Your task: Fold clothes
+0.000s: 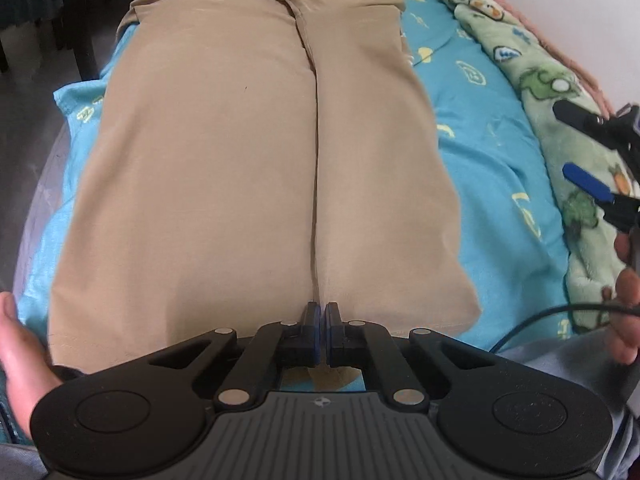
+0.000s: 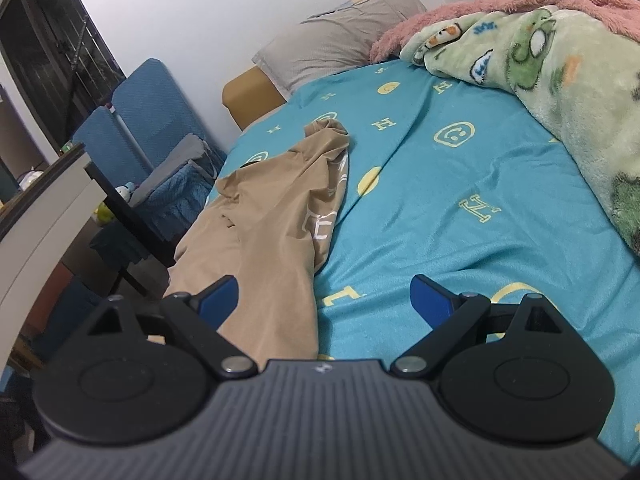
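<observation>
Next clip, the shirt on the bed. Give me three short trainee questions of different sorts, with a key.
1. True or false: the left tool is wide open.
2. What lies under the tan garment? A) bare floor B) turquoise sheet C) grey pillow
3. Fill in: the right tool stands ___ with nothing between its fingers.

Key: 1 false, it is shut at the garment's near hem; 2 B; 3 open.

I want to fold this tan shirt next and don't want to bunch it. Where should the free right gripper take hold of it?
Probably at the near hem corner of the tan shirt, coming in low from the blanket side. The hem lies flat and exposed there, and the open right gripper already hangs over that side.
</observation>
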Action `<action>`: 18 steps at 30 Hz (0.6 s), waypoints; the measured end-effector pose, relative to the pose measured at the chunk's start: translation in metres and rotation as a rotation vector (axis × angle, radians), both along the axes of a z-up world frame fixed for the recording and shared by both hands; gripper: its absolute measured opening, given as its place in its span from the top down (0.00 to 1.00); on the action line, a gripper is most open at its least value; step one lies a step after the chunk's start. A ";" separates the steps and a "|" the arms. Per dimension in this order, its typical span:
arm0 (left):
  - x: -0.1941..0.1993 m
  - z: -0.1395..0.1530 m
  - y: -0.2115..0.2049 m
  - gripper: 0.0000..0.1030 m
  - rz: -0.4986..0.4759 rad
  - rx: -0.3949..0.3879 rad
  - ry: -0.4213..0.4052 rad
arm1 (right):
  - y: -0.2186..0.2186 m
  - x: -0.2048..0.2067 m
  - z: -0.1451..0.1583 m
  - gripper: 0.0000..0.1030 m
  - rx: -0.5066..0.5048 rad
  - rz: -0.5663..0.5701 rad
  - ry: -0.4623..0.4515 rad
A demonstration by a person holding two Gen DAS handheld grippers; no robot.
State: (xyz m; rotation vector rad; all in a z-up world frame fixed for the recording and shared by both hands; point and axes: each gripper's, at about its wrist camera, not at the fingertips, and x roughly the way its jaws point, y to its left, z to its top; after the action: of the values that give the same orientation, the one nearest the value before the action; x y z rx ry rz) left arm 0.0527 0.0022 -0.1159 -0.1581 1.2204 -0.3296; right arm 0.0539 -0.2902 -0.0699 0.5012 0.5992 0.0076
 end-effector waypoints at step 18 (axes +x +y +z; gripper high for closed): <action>0.007 0.092 -0.038 0.00 0.026 0.081 -0.534 | 0.008 -0.032 0.034 0.09 -0.114 -0.005 -0.191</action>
State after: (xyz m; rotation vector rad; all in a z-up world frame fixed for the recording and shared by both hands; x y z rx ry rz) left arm 0.0599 -0.0361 -0.0242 -0.0118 0.7014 -0.2761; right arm 0.0217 -0.2821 -0.0356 0.3862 0.4086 0.0162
